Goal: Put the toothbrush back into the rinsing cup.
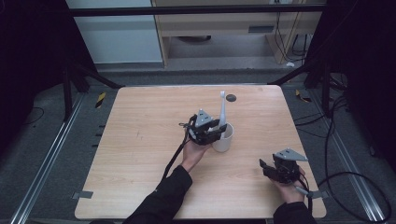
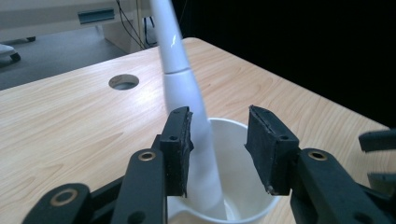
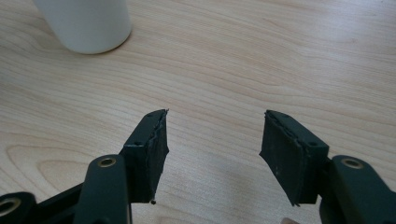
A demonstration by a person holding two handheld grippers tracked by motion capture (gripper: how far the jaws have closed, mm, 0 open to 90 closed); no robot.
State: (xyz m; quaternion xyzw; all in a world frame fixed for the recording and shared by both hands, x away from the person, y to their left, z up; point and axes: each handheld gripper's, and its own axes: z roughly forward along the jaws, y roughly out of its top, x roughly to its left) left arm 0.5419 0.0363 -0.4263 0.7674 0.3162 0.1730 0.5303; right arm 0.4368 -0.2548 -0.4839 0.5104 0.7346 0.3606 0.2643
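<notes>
Toothbrush [image 2: 187, 93] stands nearly upright in the white cup [image 1: 223, 138] at mid-table, its long axis rising steeply and leaning against the rim. The left gripper [image 2: 218, 149] is much the nearer: its jaws are spread, one pad just beside the handle (contact unclear). The right gripper [image 3: 212, 144] hovers well apart, jaws spread, empty.

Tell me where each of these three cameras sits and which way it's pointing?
High view: above the person's side, looking forward and down on the table; forearms, hands and both tools show.
Left gripper view: rides the left tool, looking along its open jaws at the toothbrush standing in the white cup.
Right gripper view: rides the right tool, looking down on bare wood, jaws open.
Shared: all three show the cup.
</notes>
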